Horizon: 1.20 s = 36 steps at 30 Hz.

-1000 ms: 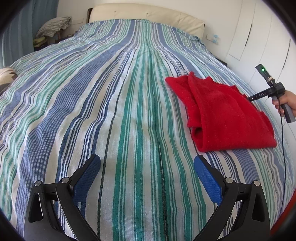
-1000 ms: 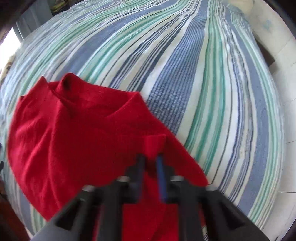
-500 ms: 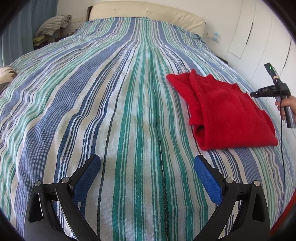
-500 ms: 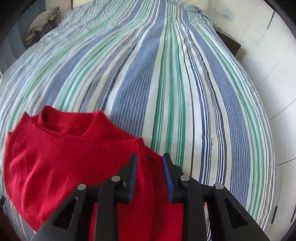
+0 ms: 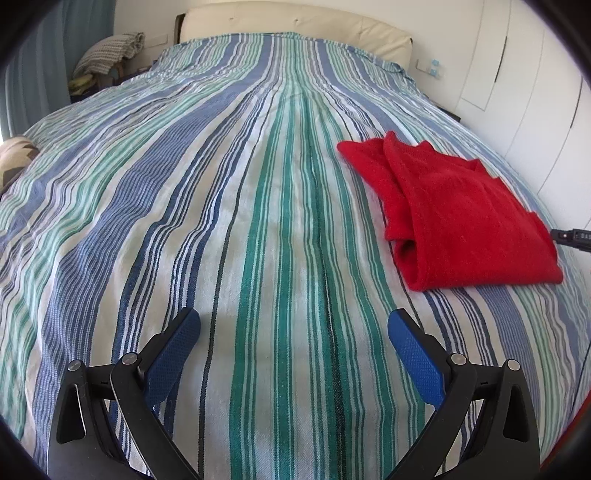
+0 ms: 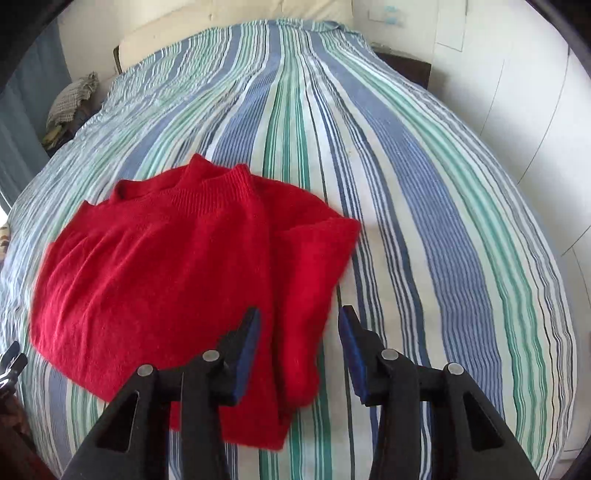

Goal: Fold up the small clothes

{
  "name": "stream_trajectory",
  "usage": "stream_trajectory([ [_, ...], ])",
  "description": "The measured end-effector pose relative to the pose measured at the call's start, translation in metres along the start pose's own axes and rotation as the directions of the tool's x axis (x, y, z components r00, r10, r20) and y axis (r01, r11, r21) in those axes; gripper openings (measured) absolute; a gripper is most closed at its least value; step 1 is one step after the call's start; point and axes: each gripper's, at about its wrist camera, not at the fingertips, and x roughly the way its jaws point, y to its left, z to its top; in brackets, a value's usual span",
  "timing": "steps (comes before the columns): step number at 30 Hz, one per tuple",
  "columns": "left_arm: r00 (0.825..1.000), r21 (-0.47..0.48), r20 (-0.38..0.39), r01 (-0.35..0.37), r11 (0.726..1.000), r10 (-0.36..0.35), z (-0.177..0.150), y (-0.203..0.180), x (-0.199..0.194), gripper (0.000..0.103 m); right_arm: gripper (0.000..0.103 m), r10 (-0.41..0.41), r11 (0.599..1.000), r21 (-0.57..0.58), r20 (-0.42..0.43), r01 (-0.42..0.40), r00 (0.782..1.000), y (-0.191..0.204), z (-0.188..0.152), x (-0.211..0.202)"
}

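A folded red knit sweater (image 5: 458,214) lies on the striped bedspread (image 5: 258,221), to the right of the bed's middle. In the right wrist view the sweater (image 6: 177,273) fills the left and centre, collar pointing away. My right gripper (image 6: 299,325) hovers just above the sweater's near right edge. Its jaws are opening and the pads press on nothing. My left gripper (image 5: 293,325) stands wide open over bare bedspread, well to the left of the sweater, with nothing between its fingers. A small part of the right-hand tool shows at the left wrist view's right edge.
The striped bedspread (image 6: 424,221) covers the whole bed. A cream headboard (image 5: 295,18) is at the far end, and white wardrobe doors (image 5: 524,85) run along the right. A chair with a folded blanket (image 5: 110,51) stands at the far left.
My right gripper let go of the red sweater, opened, and drew back toward the bed's near right side. The sweater now lies flat. My left gripper stayed put.
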Motion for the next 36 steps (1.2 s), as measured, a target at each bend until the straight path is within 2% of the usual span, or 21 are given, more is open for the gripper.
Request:
stream_trajectory([
  [4,0.999,0.028,-0.010,-0.031,0.999,0.031,-0.002,-0.005,0.004,0.102,0.050,0.041,0.998,-0.046,0.066,-0.038,0.997,0.007,-0.041,-0.046],
  [7,0.999,0.042,-0.003,-0.041,0.998,0.041,-0.004,-0.007,0.004,0.102,0.054,0.050,0.998,-0.049,0.097,-0.046,0.994,0.015,-0.079,-0.063],
  [13,0.999,0.051,0.009,-0.041,0.998,0.040,-0.011,-0.013,-0.014,0.102,0.055,-0.013,0.997,0.072,0.105,0.005,0.994,0.007,-0.142,-0.067],
  [15,0.999,0.044,0.029,-0.018,0.999,0.017,-0.014,-0.021,-0.031,0.102,0.061,-0.036,0.995,0.102,0.111,0.024,0.993,0.002,-0.157,-0.065],
  [17,0.999,-0.003,0.040,0.022,1.000,-0.021,-0.015,-0.029,-0.046,0.102,0.067,-0.043,0.991,0.130,0.096,0.030,0.994,-0.001,-0.170,-0.059],
  [21,0.997,-0.064,0.024,0.073,0.995,-0.072,-0.016,-0.054,-0.063,0.102,0.080,-0.036,0.992,0.122,0.096,0.024,0.995,0.003,-0.182,-0.052],
  [24,0.999,-0.115,0.012,0.053,0.992,-0.052,-0.026,-0.072,-0.068,0.102,0.090,-0.033,0.996,0.085,0.092,0.025,0.995,0.008,-0.185,-0.047],
  [26,0.999,-0.146,-0.011,0.038,0.989,-0.040,-0.039,-0.081,-0.065,0.102,0.093,-0.042,0.998,0.051,0.108,0.037,0.993,0.012,-0.192,-0.044],
  [28,0.999,-0.120,-0.042,0.020,0.993,-0.026,-0.053,-0.091,-0.057,0.102,0.095,-0.047,0.998,0.039,0.133,0.042,0.990,0.014,-0.196,-0.043],
  [31,0.995,-0.006,-0.099,-0.027,1.000,0.027,-0.070,-0.104,-0.041,0.102,0.097,-0.044,0.999,0.031,0.139,0.040,0.989,0.015,-0.197,-0.042],
  [33,0.995,0.038,-0.087,-0.046,0.998,0.049,-0.077,-0.108,-0.036,0.102,0.098,-0.037,0.999,0.032,0.143,0.033,0.989,0.014,-0.198,-0.043],
  [36,0.994,0.040,-0.096,-0.045,0.998,0.049,-0.079,-0.109,-0.032,0.103,0.098,-0.037,0.999,0.029,0.145,0.033,0.989,0.015,-0.199,-0.043],
])
